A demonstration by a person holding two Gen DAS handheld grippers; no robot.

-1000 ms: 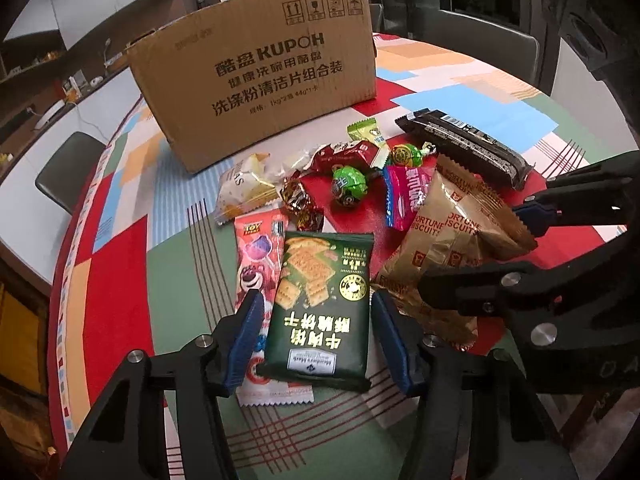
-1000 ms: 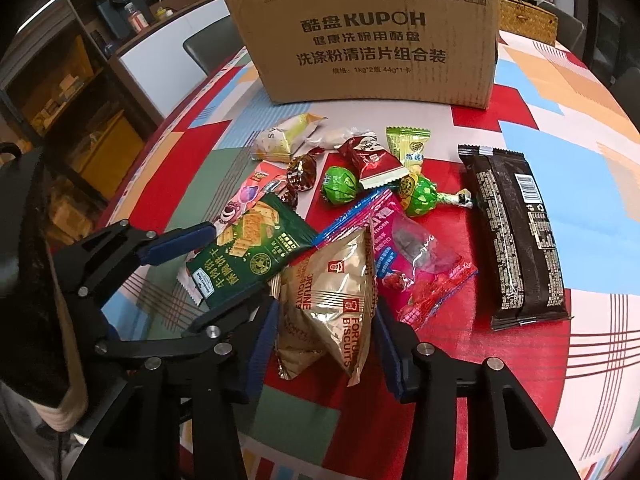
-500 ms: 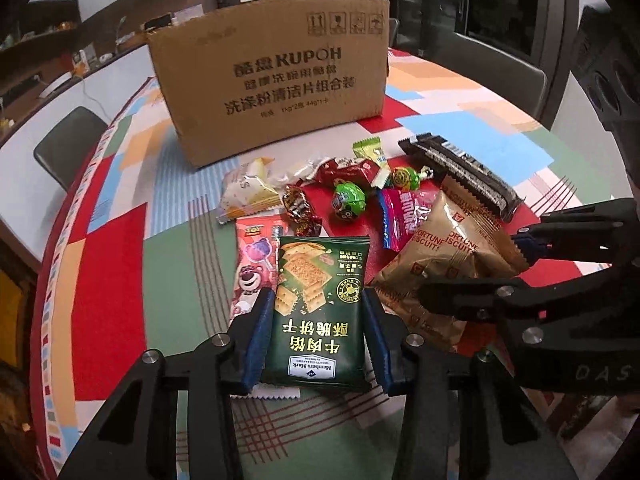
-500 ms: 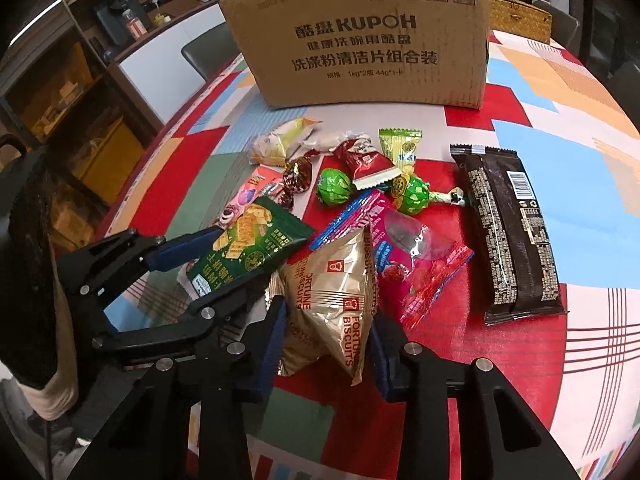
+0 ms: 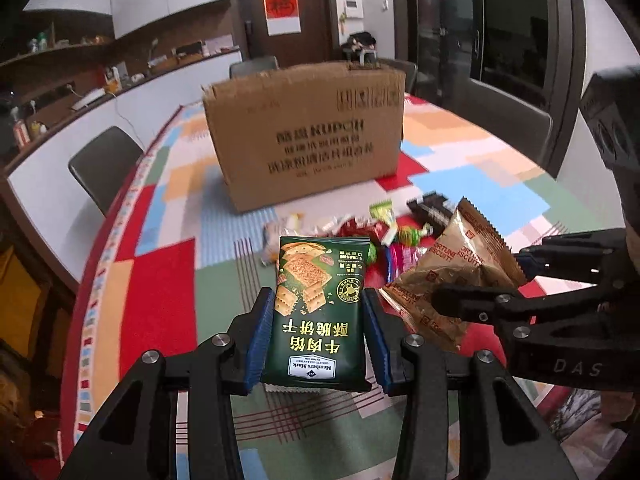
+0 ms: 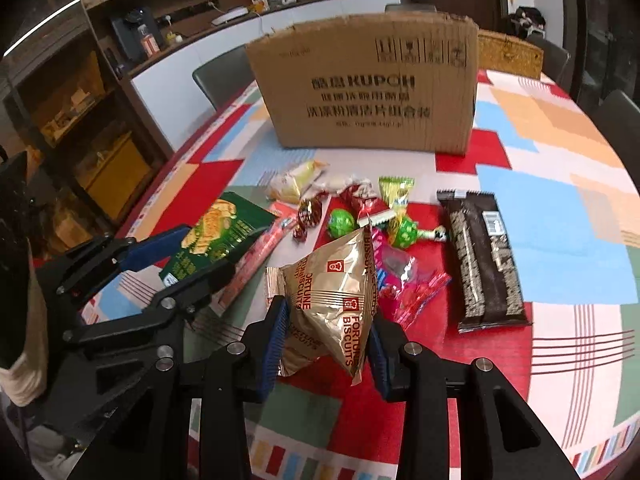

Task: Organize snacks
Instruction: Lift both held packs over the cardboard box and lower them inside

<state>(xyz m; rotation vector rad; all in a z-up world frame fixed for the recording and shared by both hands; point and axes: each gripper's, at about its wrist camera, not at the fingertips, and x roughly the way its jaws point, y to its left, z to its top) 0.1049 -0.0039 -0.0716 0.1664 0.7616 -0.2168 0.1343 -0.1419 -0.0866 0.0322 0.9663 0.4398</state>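
My left gripper (image 5: 318, 340) is shut on a green cracker packet (image 5: 318, 312) and holds it lifted above the table. My right gripper (image 6: 326, 344) is shut on a gold Fortune Biscuits bag (image 6: 336, 292), also lifted. Each gripper shows in the other view: the right one with its gold bag (image 5: 452, 276) at the right, the left one with the green packet (image 6: 216, 236) at the left. Behind stands an open-topped cardboard box (image 5: 308, 136), also in the right wrist view (image 6: 368, 84). Loose snacks lie before it.
On the colourful tablecloth (image 6: 560, 208) lie a dark brown cookie pack (image 6: 484, 260), green lollipops (image 6: 342, 222), a pink candy bag (image 6: 408, 284), a red-wrapped candy (image 6: 362, 200) and a pale pastry (image 6: 296, 180). Grey chairs (image 5: 102, 164) stand around the table.
Both grippers have closed fully on their packets and lifted them off the table, tilting upward so the box now shows face on.
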